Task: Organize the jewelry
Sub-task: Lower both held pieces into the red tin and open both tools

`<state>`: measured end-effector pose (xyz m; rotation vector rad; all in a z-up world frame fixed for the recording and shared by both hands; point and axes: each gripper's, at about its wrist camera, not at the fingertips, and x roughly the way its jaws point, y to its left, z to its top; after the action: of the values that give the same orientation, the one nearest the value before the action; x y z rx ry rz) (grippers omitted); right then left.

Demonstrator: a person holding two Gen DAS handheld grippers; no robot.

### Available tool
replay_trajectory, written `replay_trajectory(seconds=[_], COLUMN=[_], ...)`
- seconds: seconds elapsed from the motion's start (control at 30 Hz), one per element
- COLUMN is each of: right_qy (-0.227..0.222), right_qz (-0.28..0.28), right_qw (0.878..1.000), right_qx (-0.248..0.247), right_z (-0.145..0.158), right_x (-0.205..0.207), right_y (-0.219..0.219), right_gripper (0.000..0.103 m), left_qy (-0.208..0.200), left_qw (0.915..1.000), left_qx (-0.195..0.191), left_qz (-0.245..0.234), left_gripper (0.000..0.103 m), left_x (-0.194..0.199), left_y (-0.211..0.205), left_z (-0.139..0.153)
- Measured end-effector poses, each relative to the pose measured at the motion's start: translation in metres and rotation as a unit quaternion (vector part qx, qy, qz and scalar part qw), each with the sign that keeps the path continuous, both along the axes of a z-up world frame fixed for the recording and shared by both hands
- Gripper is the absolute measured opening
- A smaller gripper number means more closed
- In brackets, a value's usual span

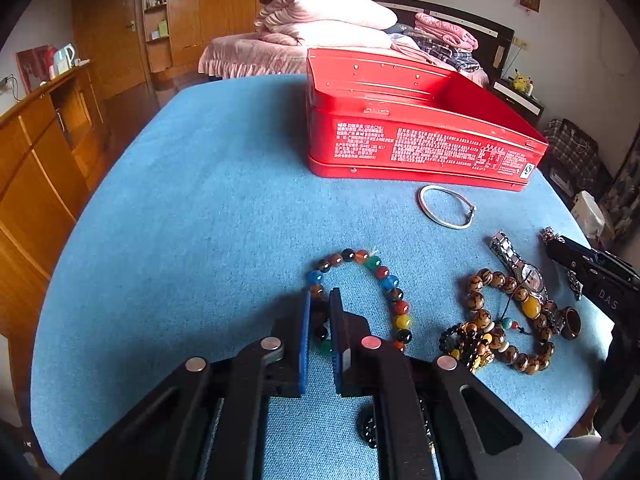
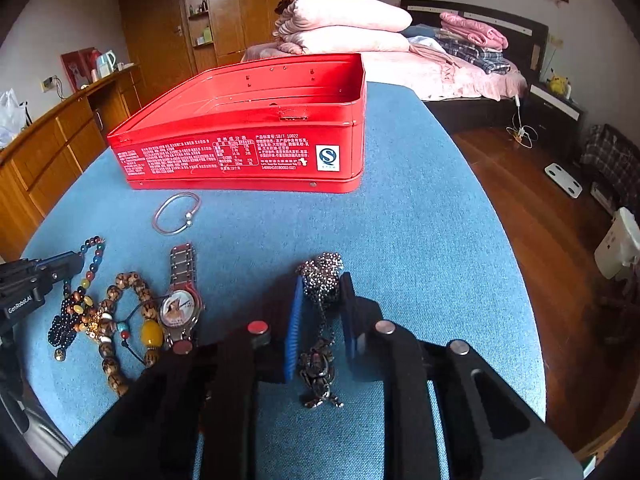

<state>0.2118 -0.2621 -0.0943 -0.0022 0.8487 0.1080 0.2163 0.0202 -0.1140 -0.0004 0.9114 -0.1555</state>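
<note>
Blue cloth covers the counter (image 1: 200,200) we work on, bedroom behind it. Landmark: the red tin (image 1: 400,120), lidless, open side up, at the far middle of the counter, presumably the place for the jewelry.

Nearest us, the left claw (image 1: 320,300) is nearly closed on the multicolour bead bracelet (image 1: 392,284), pads pinching one side of the loop while the rest lies flat on the cloth, on the near side of the tin. We read this as a grip just made, bracelet not yet lifted.

The right claw (image 2: 320,292) is closed down too, with the dark metal necklace (image 2: 320,276) between its pads: the bunched sparkly chain sits at the fingertips and a pendant trails back toward the camera on the cloth. It looks pinched, though how firmly we cannot tell. It also lies near side of the tin, to its right end.

Between the two claws, still loose, near side of the tin:
- brown wooden bead bracelet (image 1: 504,320) with an amber bead
- small dark bead strand (image 1: 468,340), tangled against it
- wristwatch (image 1: 528,276), touching the wooden beads
- brown ring (image 1: 570,322)

Closer to the tin, just in front of its wall, lies the silver bangle (image 1: 446,206), apart from everything else.

Both grips taken at once suggests two items go to the tin together.
</note>
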Motion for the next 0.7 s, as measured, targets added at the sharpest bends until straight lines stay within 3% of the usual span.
replay_trajectory(seconds=[0.3,0.7], right_qy=[-0.03,-0.07], right_qz=[-0.008,0.016], right_qw=[0.997,0.993], right_qx=[0.066,0.092], right_z=[0.026,0.061], right_x=[-0.015,-0.029], right_y=[-0.024,-0.021], right_gripper=[0.015,0.015], left_qy=[-0.022,-0.064], left_qw=[0.9992,0.9954], left_qx=[-0.03,-0.06], left_qz=[-0.017,-0.038], left_gripper=[0.008,0.008], left_x=[-0.012,-0.022], left_y=[0.0,-0.013], left_z=[0.016,0.055])
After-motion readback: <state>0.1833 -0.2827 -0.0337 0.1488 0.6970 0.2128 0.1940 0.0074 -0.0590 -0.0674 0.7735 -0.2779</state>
